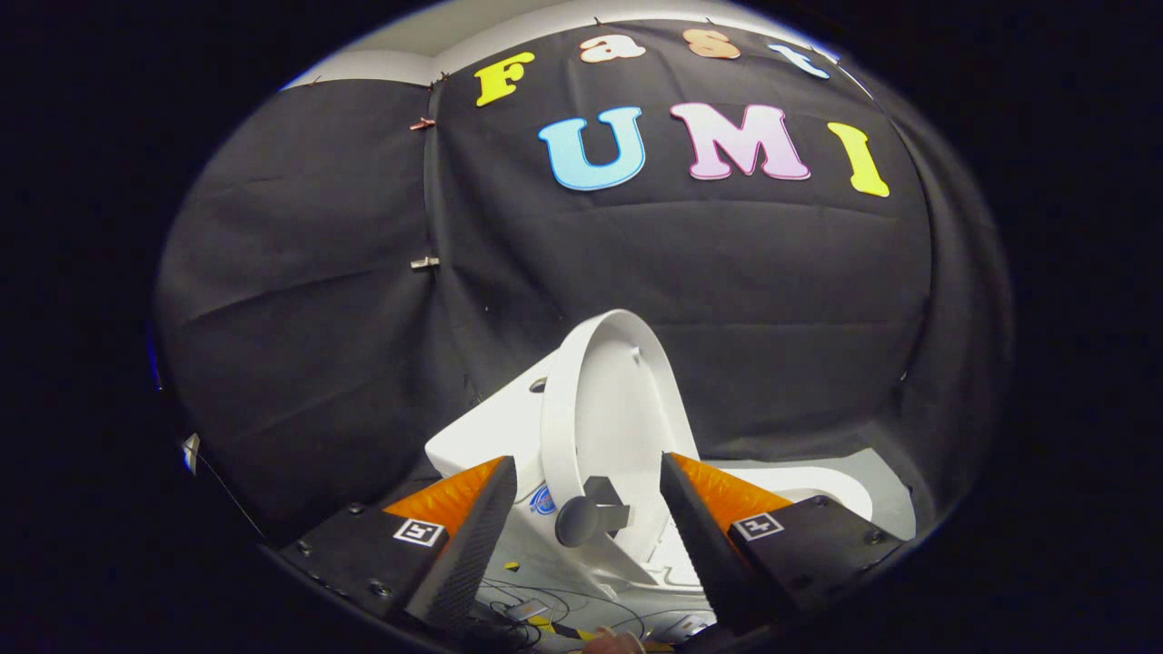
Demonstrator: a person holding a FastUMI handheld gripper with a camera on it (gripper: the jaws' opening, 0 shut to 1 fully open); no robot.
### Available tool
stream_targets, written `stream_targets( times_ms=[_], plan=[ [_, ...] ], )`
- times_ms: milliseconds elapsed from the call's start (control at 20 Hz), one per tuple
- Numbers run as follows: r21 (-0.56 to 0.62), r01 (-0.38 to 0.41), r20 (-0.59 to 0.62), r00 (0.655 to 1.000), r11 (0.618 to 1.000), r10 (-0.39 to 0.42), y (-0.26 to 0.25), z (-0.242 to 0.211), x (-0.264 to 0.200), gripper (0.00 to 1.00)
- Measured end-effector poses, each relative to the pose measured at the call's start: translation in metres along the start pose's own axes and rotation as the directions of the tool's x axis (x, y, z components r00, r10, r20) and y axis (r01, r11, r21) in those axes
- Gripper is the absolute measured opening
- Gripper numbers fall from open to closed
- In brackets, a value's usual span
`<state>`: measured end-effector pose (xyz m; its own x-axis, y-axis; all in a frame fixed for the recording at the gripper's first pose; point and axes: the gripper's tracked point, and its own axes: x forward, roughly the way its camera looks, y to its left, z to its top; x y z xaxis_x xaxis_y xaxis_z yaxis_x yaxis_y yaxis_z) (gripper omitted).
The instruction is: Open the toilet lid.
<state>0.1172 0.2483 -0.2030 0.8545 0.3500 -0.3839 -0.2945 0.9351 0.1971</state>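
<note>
Black cloth wall point(300, 300) draped wide behind everything, two panels meeting at a seam with small clips point(424, 263) pinned along it. Beyond the fingers, white toilet point(482, 427), body angled, with a small blue sticker point(542, 500) low on its side just past the left finger. Toilet lid point(604, 400) raised up, standing nearly on end, slightly tilted, its hollow underside turned toward the right finger and its rim arcing high against the cloth. Grey knob-like handle point(591, 518) jutting out from the lid's lower edge, sitting right between the fingers, closer to the left one yet touching neither. Gripper point(586, 527) spread wide, fingers apart, pinching nothing, a clear gap on both sides of the handle. Square marker tags on each finger base. Below and between the fingers, thin dark cables point(527, 604) trailing over the floor beside a strip of yellow-and-black tape point(554, 627). At the very bottom, a sliver of a hand point(618, 643), barely showing.
</note>
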Motion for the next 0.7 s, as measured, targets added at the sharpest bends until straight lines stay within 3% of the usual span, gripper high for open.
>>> stream_targets(
  times_ms=[300, 500, 700],
  plan=[
    [-0.081, 0.077, 0.171, 0.983, 0.994, -0.062, -0.014, 0.077, -0.059, 0.98],
    [-0.101, 0.159, 0.287, 0.950, 0.982, -0.124, -0.038, 0.129, -0.110, 0.98],
    [-0.097, 0.232, 0.353, 0.917, 0.968, -0.185, -0.065, 0.153, -0.155, 0.98]
  ],
)
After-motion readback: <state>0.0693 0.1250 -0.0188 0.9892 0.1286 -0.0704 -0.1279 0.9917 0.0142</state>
